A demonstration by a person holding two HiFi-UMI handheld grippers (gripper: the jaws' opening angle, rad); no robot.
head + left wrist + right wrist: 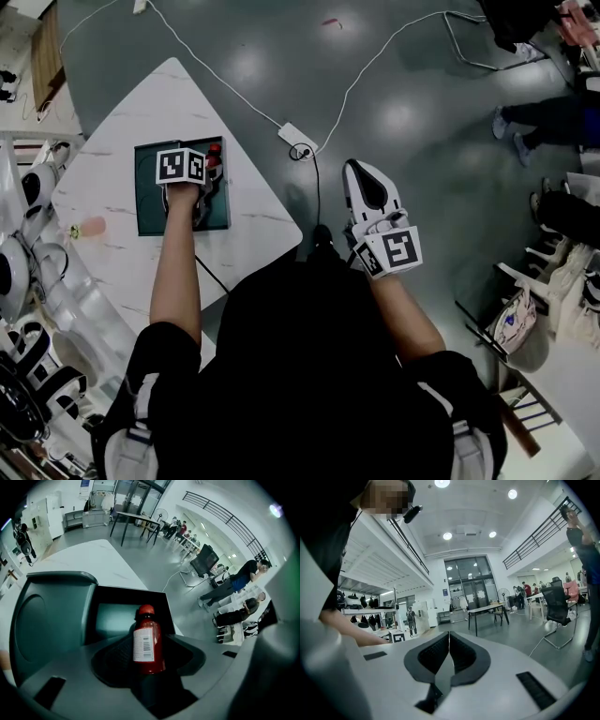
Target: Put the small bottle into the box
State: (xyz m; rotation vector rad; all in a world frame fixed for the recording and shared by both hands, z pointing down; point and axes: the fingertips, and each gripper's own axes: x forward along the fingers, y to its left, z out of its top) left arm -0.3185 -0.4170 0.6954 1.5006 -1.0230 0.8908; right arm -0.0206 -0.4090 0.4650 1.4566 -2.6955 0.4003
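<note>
A small red bottle [147, 641] with a red cap and a white barcode label stands upright between the jaws of my left gripper [147, 660], which is shut on it. In the head view the bottle [215, 157] and the left gripper [208, 180] hang over the right part of the dark green box [150, 211] on the white table. The box's open inside [112, 618] lies just behind the bottle, with its rounded lid [49, 620] at the left. My right gripper [373, 199] is off the table, over the floor. It [449, 644] is shut with nothing in it.
The white marble-look table [253, 211] ends in a corner just right of the box. A small pink thing [91, 226] lies left of the box. A white power strip [298, 141] with cables lies on the grey floor. White equipment [23, 281] crowds the left; people's legs [539, 117] show at the right.
</note>
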